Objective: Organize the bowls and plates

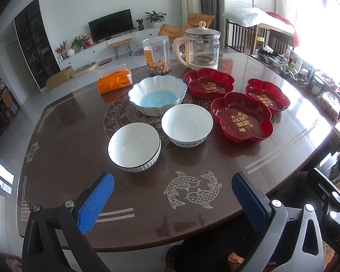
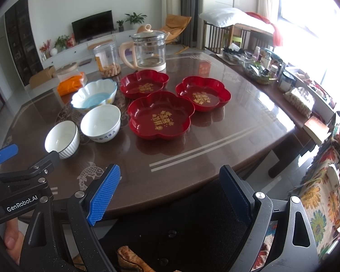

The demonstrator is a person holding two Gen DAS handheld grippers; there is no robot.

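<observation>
Three bowls sit mid-table: a ribbed white bowl (image 1: pixel 134 146) (image 2: pixel 62 139) nearest, a plain white bowl (image 1: pixel 187 124) (image 2: pixel 100 122) behind it, and a scalloped bowl with a blue inside (image 1: pixel 157 94) (image 2: pixel 94 95) farthest. Three red flower-shaped plates with gold writing lie to their right: a near one (image 1: pixel 242 116) (image 2: pixel 161 115), a far left one (image 1: pixel 209 82) (image 2: pixel 144 83) and a far right one (image 1: pixel 267 96) (image 2: pixel 202 93). My left gripper (image 1: pixel 172 200) is open and empty above the near table edge. My right gripper (image 2: pixel 170 195) is open and empty off the table's front edge.
A glass kettle (image 1: pixel 201 47) (image 2: pixel 148 49), a clear snack jar (image 1: pixel 156 55) (image 2: pixel 106 60) and an orange tissue pack (image 1: pixel 114 79) (image 2: pixel 71 82) stand at the back of the brown table (image 1: pixel 79 136) (image 2: pixel 238 117). Clutter lines a side shelf (image 2: pixel 260 68) at the right. A black chair back (image 2: pixel 192 215) is below my right gripper.
</observation>
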